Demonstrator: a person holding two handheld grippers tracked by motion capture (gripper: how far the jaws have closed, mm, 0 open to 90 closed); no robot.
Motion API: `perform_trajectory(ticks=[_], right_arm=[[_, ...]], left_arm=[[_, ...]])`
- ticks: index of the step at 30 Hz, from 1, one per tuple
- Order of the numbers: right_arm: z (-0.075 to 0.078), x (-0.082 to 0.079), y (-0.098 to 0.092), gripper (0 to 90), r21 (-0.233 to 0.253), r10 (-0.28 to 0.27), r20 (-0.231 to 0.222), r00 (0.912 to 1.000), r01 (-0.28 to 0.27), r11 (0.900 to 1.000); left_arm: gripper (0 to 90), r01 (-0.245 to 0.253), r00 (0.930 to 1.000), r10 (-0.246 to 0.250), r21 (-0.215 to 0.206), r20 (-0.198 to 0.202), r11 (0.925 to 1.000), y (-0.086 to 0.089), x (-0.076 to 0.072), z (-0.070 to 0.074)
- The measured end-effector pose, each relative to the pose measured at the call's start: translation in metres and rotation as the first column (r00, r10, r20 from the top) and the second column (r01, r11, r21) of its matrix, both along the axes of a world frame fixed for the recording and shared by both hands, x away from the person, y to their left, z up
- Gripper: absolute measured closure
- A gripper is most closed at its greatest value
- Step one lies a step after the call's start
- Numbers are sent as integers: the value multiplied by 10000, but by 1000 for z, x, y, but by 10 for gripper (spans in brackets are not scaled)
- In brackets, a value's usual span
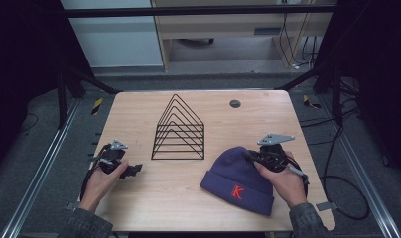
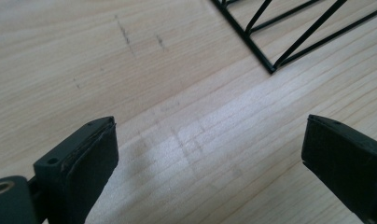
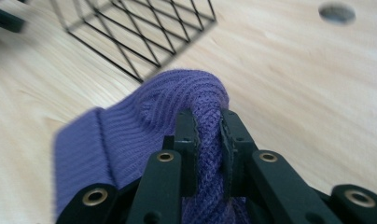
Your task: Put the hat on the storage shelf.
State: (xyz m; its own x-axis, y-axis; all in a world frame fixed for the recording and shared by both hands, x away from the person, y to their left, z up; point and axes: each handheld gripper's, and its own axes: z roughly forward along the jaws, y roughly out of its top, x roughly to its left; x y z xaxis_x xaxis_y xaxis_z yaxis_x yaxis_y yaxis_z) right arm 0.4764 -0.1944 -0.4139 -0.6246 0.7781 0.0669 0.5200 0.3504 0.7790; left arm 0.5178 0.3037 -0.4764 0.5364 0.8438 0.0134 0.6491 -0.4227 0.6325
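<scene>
We see the right gripper (image 3: 207, 140) with its jaws clamped on a fold of the purple knit beanie (image 1: 238, 179) — the pinch sits at the crown end, and in the right gripper view a ridge of ribbed knit bulges up just beyond the fingertips (image 3: 185, 122). The rest of the hat lies flat on the wooden table (image 1: 139, 106), spreading away from the fingers toward the person's side, with its cuff at the near edge.

We judge the beanie light, soft and wholly limp: it will drape and sag from whatever point holds it, and it will not slip readily, since the knit gives the pads purchase. A hold on a gathered fold, as here, is sound; a second hold at the thick, doubled cuff would likely keep it from dangling and twisting.

In appearance it is a deep purple rib knit with a turned-up cuff bearing a red letter K (image 1: 236, 191).

The left gripper (image 2: 210, 154) hovers with its jaws wide apart over bare wood, nothing between them — the black wire rack (image 1: 178, 131) stands ahead of its fingertips, apart from them, and between the two grippers.
</scene>
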Motion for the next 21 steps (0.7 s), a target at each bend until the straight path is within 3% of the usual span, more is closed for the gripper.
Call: perform_trajectory(ticks=[5, 8, 11, 14, 16, 17, 18, 19, 21], right_arm=[[21, -13, 9, 793, 113, 534, 613, 9967, -542, 9985], [39, -23, 20, 795, 205, 965, 1031, 9900, -991, 9949], [47, -27, 24, 796, 236, 1179, 1236, 9853, -1217, 9923], [64, -30, 29, 797, 236, 1482, 1710, 9741, -1544, 9877], [68, -30, 29, 798, 231, 1520, 1804, 9718, -1587, 9871], [79, -28, 28, 797, 244, 1557, 2036, 9666, -1640, 9862], [83, -27, 27, 797, 229, 1541, 2110, 9653, -1625, 9864], [88, -25, 26, 797, 205, 1525, 2195, 9636, -1609, 9868], [99, -20, 24, 797, 265, 1462, 2346, 9610, -1566, 9873]], left_arm=[[32, 165, 9988, -154, -232, 460, 9996, -1, -4, 6], [31, 205, 9968, -174, -383, 785, 9991, -1, -6, 10], [31, 224, 9930, -132, -781, 1173, 9967, 0, -10, 19], [36, 370, 9856, -138, -1352, 1688, 9901, -2, -16, 35], [36, 412, 9830, -138, -1471, 1830, 9883, -2, -17, 40], [37, 564, 9770, -202, -1659, 2122, 9845, -5, -19, 52], [36, 564, 9770, -202, -1659, 2122, 9845, -5, -19, 52], [37, 691, 9716, -224, -1920, 2354, 9789, -7, -20, 65], [36, 860, 9680, -268, -2293, 2497, 9696, -9, -20, 78]])
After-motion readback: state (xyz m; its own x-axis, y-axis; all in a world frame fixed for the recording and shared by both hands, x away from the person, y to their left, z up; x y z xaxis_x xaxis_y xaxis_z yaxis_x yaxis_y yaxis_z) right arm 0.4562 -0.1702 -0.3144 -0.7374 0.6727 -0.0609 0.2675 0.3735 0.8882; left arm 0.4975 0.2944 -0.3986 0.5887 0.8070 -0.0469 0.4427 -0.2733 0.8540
